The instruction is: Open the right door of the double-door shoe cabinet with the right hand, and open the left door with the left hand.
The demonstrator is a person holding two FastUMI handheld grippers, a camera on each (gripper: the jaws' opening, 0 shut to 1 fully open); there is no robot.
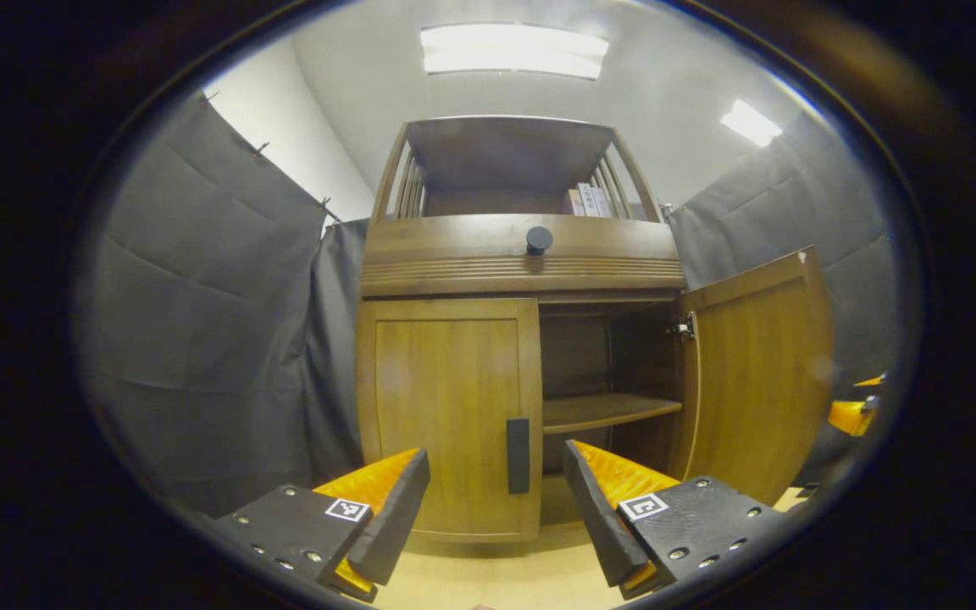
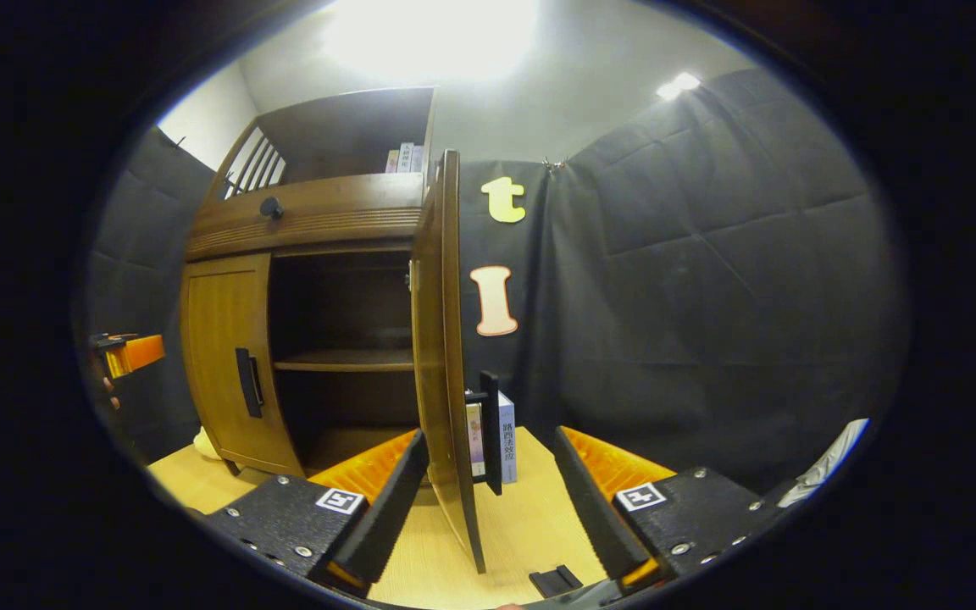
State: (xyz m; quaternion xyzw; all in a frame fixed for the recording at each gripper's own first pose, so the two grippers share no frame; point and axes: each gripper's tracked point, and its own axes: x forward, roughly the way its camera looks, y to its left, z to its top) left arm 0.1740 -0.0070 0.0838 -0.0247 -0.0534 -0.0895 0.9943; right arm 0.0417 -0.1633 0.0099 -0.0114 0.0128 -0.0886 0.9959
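Observation:
The wooden shoe cabinet [image 1: 522,254] faces me in the left gripper view. Its left door [image 1: 446,407] is closed, with a black vertical handle [image 1: 518,455]. Its right door [image 1: 759,373] is swung open, showing a bare shelf [image 1: 607,411]. My left gripper [image 1: 496,508] is open, a little in front of the left door's handle and not touching it. In the right gripper view the open right door [image 2: 446,356] stands edge-on with its black handle [image 2: 490,432] just ahead of my right gripper [image 2: 488,500], which is open and off the handle. The left gripper [image 2: 128,352] appears at the far left.
The cabinet stands on a light wooden floor [image 2: 513,534]. Books [image 2: 505,440] lean behind the open door, and more books [image 1: 585,201] sit on the top shelf. A small black piece [image 2: 556,581] lies on the floor. A black knob [image 1: 539,240] sits on the drawer. Black cloth walls surround the booth.

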